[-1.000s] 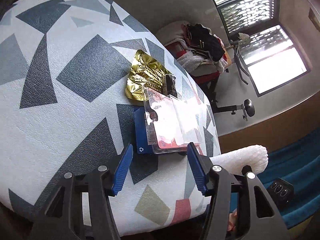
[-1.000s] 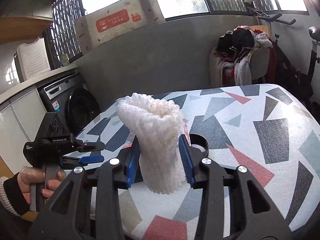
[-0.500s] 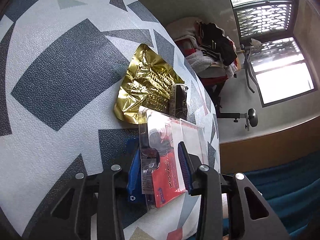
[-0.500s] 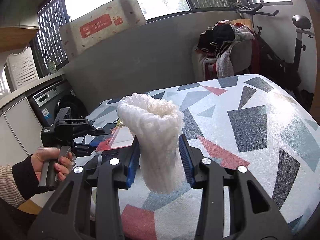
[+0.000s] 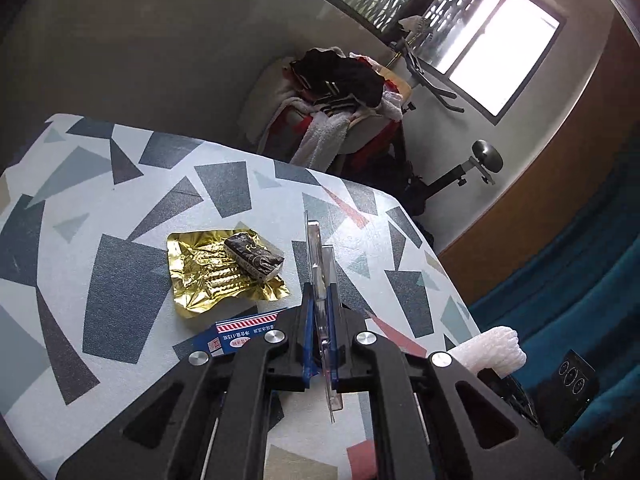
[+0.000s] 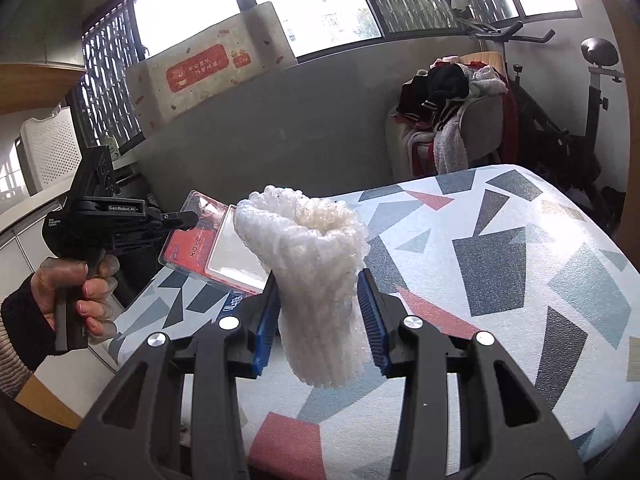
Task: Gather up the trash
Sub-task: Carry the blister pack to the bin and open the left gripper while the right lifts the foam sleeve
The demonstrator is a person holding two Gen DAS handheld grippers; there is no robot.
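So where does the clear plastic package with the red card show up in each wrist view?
Left wrist: the plastic package stands edge-on at lower centre, clamped in the left gripper.
Right wrist: centre-left, flat side showing, held above the table edge, behind the white foam net.
Shared landmark: the chair piled with clothes.

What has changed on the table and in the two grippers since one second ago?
The left gripper closed on the clear plastic package and lifted it off the table, turning it on edge. This uncovered the blue carton underneath. The right gripper holds the white foam net as before. The gold wrapper and dark packet have not moved.
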